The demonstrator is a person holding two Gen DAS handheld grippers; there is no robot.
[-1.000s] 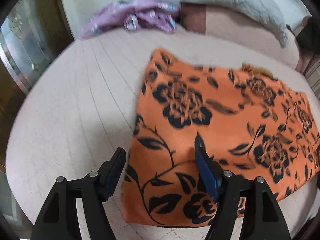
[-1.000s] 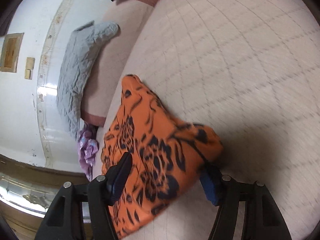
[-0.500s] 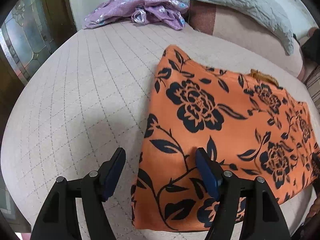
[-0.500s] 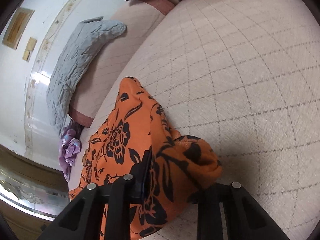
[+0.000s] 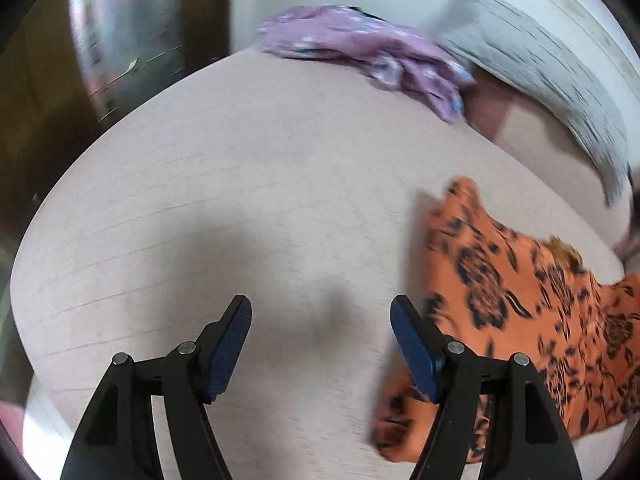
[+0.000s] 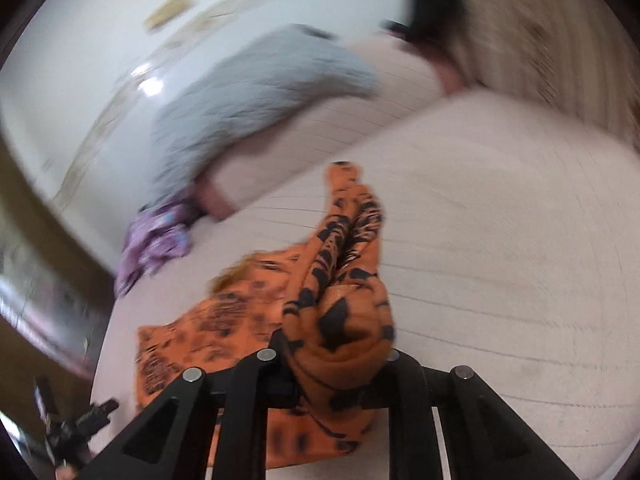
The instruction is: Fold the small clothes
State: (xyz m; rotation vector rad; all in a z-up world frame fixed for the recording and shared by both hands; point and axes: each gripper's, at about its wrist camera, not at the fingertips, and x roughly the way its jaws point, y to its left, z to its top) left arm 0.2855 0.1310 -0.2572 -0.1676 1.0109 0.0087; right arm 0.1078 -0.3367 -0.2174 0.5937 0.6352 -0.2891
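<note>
An orange garment with black flowers (image 5: 532,312) lies on the beige quilted bed (image 5: 240,208), at the right of the left wrist view. My left gripper (image 5: 320,344) is open and empty, over bare bed just left of the garment's edge. In the right wrist view my right gripper (image 6: 336,364) is shut on a bunched fold of the orange garment (image 6: 344,320) and holds it lifted off the bed; the rest trails down to the left. Both views are blurred by motion.
A purple crumpled garment (image 5: 360,52) lies at the far edge of the bed, also in the right wrist view (image 6: 156,240). A grey quilted pillow (image 5: 540,64) rests on a pink bolster behind. Dark wooden furniture (image 5: 48,80) stands at the left.
My right gripper closed on the garment's corner and lifted it, bunching the cloth. My left gripper moved left off the garment, staying open.
</note>
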